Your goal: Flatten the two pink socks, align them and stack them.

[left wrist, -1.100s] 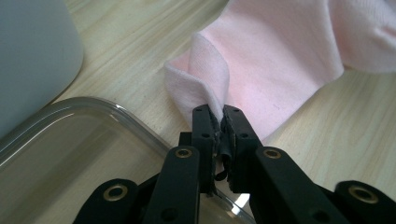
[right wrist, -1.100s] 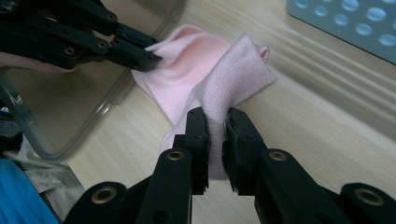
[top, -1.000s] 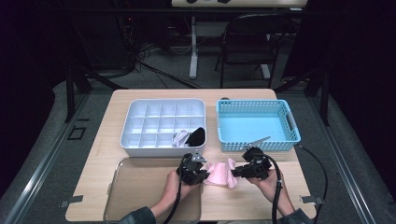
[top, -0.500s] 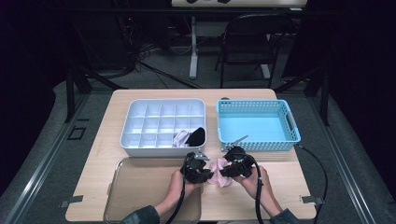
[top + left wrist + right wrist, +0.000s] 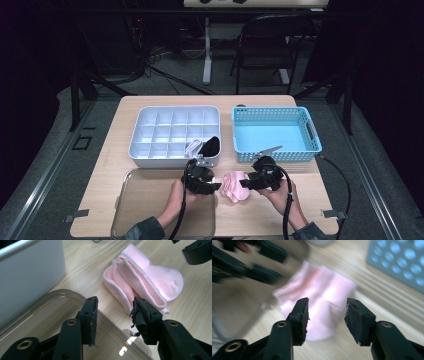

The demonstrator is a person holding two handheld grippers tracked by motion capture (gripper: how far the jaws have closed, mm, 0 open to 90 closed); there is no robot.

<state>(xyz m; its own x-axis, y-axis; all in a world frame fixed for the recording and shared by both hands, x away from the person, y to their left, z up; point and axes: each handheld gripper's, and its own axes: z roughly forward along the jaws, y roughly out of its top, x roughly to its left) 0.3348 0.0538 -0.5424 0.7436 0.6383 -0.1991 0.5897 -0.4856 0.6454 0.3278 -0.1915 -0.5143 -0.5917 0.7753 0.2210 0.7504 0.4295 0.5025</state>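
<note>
My left gripper (image 5: 113,312) and right gripper (image 5: 325,315) had just been opening, fingers partly apart, gripping nothing; the pink sock (image 5: 142,282) lay free on the bench (image 5: 195,312).

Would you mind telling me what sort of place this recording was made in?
Probably a lab or workshop set up for recording: a wooden table under dark surroundings, cables on the floor, and a folding chair behind.

We look along our right gripper (image 5: 325,312), whose black jaws have just been opening and stand apart with nothing pinched. Beyond them lies a folded pale pink sock (image 5: 319,296) on the light wooden table (image 5: 372,292). At ten o'clock sits the other black gripper (image 5: 244,263), at two o'clock a perforated blue plastic basket (image 5: 399,262).
</note>
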